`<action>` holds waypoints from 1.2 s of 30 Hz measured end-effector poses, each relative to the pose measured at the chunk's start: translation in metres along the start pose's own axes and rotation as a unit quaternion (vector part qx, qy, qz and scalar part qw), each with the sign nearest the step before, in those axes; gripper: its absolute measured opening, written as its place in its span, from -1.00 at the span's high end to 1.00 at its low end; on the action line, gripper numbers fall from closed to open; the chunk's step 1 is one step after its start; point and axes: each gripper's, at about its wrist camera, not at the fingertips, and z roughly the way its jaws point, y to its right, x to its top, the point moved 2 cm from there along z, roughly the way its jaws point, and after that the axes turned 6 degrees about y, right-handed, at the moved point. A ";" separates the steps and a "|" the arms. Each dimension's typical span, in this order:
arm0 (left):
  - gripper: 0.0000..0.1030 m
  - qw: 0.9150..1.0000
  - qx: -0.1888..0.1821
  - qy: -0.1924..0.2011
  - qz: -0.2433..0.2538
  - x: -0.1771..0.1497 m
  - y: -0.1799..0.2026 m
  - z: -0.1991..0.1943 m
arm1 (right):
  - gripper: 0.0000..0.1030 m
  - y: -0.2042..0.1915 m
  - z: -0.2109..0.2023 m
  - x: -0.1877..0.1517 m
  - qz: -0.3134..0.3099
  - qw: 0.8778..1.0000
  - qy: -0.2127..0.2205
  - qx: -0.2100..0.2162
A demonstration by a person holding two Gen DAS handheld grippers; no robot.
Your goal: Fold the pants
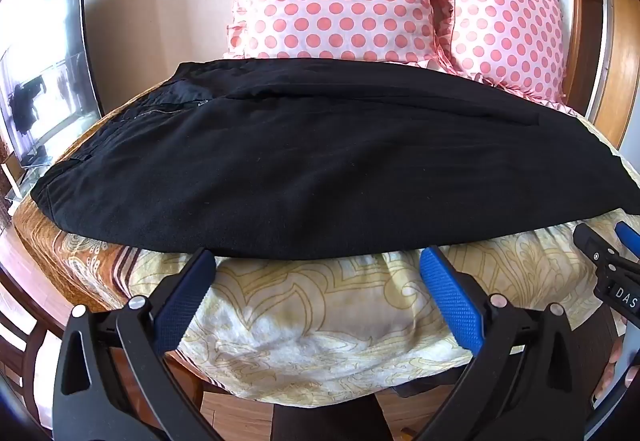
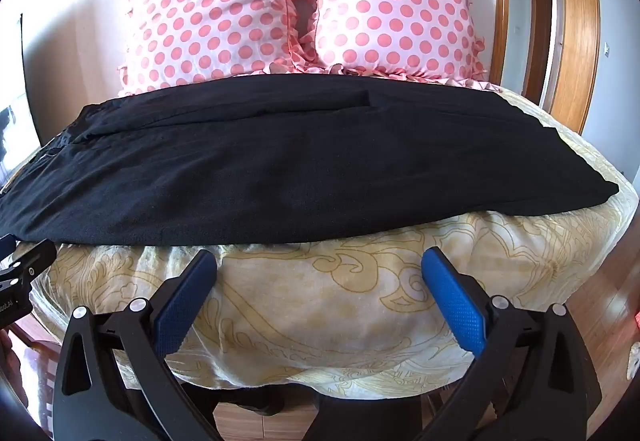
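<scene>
Two pink polka-dot pillows (image 2: 304, 1) lean against a white wall (image 1: 160, 1), wooden doorframe (image 2: 576, 21) right.

The pants (image 1: 320, 161) lie flat across the bed (image 1: 320, 321), running from left to right, with the waist end at the left and the leg ends at the right. Behind them two pillows (image 2: 296, 1) stand side by side, touching, against the wall (image 1: 160, 1). In front of the pants a bare strip of the bed cover runs to the near edge. A screen (image 1: 52, 73) stands left of the bed, and a door frame (image 2: 576, 21) rises at its right.
</scene>
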 end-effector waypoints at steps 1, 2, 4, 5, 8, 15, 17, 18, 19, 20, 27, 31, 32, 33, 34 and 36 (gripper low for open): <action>-0.97 1.000 0.000 -0.001 0.000 0.000 0.000 0.000 | -0.97 0.000 0.000 0.000 0.000 1.000 -0.001 0.000; -0.97 1.000 0.001 -0.001 0.000 -0.001 0.000 0.000 | -0.97 0.000 0.000 0.000 0.000 1.000 -0.001 0.000; -0.97 1.000 0.002 0.000 0.000 -0.002 0.001 -0.001 | -0.97 0.000 0.000 0.000 0.001 1.000 0.000 0.000; -0.97 1.000 0.002 0.001 0.000 -0.003 0.001 -0.002 | -0.97 0.000 0.000 0.000 0.000 1.000 0.000 0.000; -0.97 1.000 0.000 -0.006 0.000 0.000 0.000 0.001 | -0.97 0.000 0.000 0.000 0.000 1.000 0.000 0.000; -0.97 1.000 0.001 -0.004 0.000 0.000 0.001 0.000 | -0.97 0.000 0.000 0.000 0.000 1.000 0.001 0.000; -0.97 1.000 0.001 -0.003 0.000 0.000 0.002 0.000 | -0.97 0.000 0.000 0.000 0.001 1.000 0.001 0.000; -0.97 1.000 0.000 -0.006 0.000 -0.001 0.000 0.000 | -0.97 0.000 -0.001 0.000 0.000 1.000 0.001 0.000; -0.97 1.000 0.000 -0.006 0.000 -0.001 0.000 0.000 | -0.97 0.000 -0.001 0.000 0.000 1.000 0.001 0.000; -0.97 1.000 0.000 -0.006 0.000 -0.001 0.000 0.000 | -0.97 0.000 0.000 0.000 0.000 1.000 0.001 0.000; -0.97 1.000 0.000 -0.005 0.000 -0.001 0.001 0.000 | -0.97 0.000 -0.001 0.000 0.000 1.000 0.001 0.000; -0.97 1.000 0.000 -0.005 0.000 -0.001 0.001 0.000 | -0.97 0.000 0.000 0.000 0.000 1.000 0.002 0.000; -0.97 1.000 0.000 -0.005 0.000 -0.001 0.001 0.000 | -0.97 0.000 0.000 0.000 0.000 1.000 0.002 0.000; -0.97 1.000 0.000 -0.005 0.000 -0.001 0.001 0.000 | -0.97 0.000 0.000 0.000 0.000 1.000 0.002 0.000; -0.97 1.000 0.000 -0.005 0.000 -0.001 0.000 0.000 | -0.97 0.000 0.000 0.000 0.000 1.000 0.002 0.000; -0.97 1.000 0.000 -0.005 0.000 -0.001 0.001 0.000 | -0.97 0.000 0.000 -0.001 0.000 1.000 0.002 0.000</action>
